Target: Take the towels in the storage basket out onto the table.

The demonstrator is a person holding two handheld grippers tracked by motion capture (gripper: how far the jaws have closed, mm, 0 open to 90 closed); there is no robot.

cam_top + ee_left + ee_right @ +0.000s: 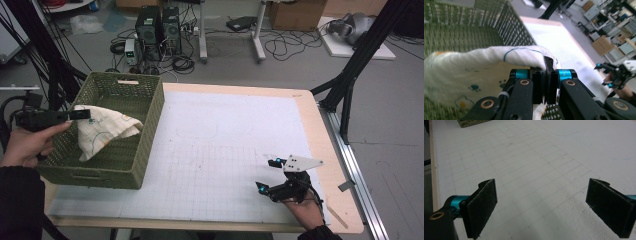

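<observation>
Left hand-held gripper [85, 114]: you have its jaws clamped on one edge of the cloth, at the basket's left wall.
Cloth [107, 131]: it hangs from that grip and drapes rightward inside the basket.
Basket [150, 125]: green, on the counter's [320, 145] left end.
Right hand-held gripper [267, 174]: your jaws stand wide apart, holding nothing, well apart from the cloth.

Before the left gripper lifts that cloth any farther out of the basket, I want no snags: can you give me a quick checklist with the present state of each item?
1. Left gripper shut on the cloth: ok.
2. Cloth free of the green basket: not ok, its lower end hangs inside.
3. Cloth caught on the weave: cannot tell.
4. Right gripper open and holding nothing: ok.
5. Right gripper away from the basket, over the white mat: ok.
</observation>
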